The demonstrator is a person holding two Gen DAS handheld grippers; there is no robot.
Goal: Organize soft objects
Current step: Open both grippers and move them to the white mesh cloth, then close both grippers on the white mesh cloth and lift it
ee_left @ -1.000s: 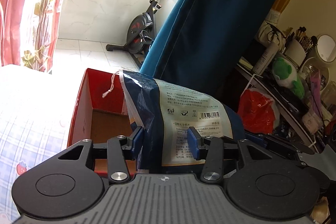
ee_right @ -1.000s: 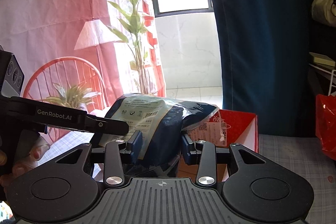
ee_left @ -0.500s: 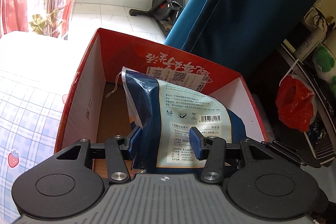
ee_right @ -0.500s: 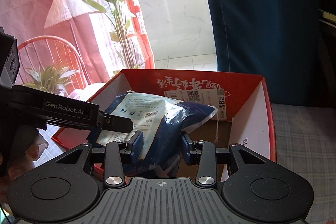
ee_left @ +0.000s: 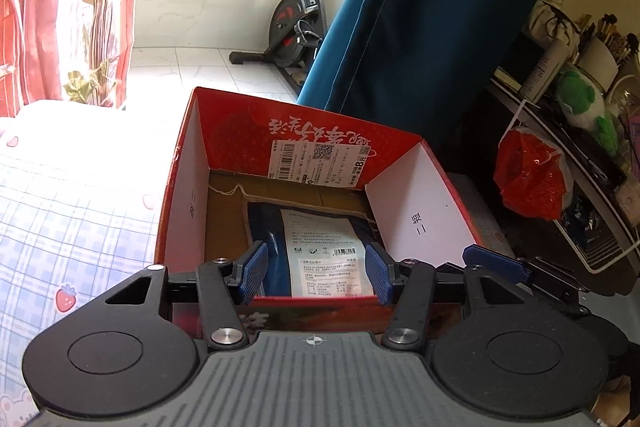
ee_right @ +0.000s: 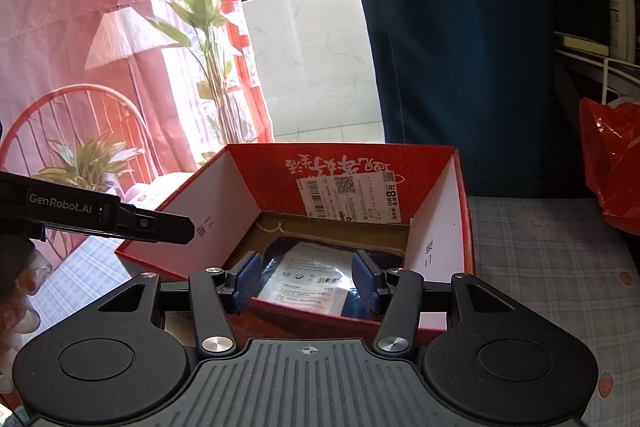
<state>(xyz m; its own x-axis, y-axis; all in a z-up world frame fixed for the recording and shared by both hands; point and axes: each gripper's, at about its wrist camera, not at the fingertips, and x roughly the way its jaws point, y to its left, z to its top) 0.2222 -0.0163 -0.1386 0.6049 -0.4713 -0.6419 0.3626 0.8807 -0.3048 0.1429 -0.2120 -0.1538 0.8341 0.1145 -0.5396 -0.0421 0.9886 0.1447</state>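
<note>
Off to the left of the left gripper (ee_left: 316, 273) lies the checked bedsheet (ee_left: 80, 203) with its little strawberries, and beyond that the red curtain (ee_left: 44, 7) and a tall leafy plant (ee_left: 100, 27). Straight ahead of the tool and below its tips sits the red cardboard box (ee_left: 320, 139), open at the top. The blue package (ee_left: 320, 247) with the white printed label lies flat on the box floor, seen between the two blue pads (ee_left: 253, 271) but lower than them and not touching either. The jaws of this gripper are spreading, nothing pinched between them. Just to its right, above the box's right edge, the right gripper (ee_right: 306, 281) points down into the same box (ee_right: 348, 163); its jaws are widening too, and the package (ee_right: 308, 279) rests beneath them, free of both pads (ee_right: 366, 281). Further right hangs the dark blue curtain (ee_left: 420, 27), then a red plastic bag (ee_left: 528, 175) against a cluttered shelf (ee_left: 580, 147).
</note>
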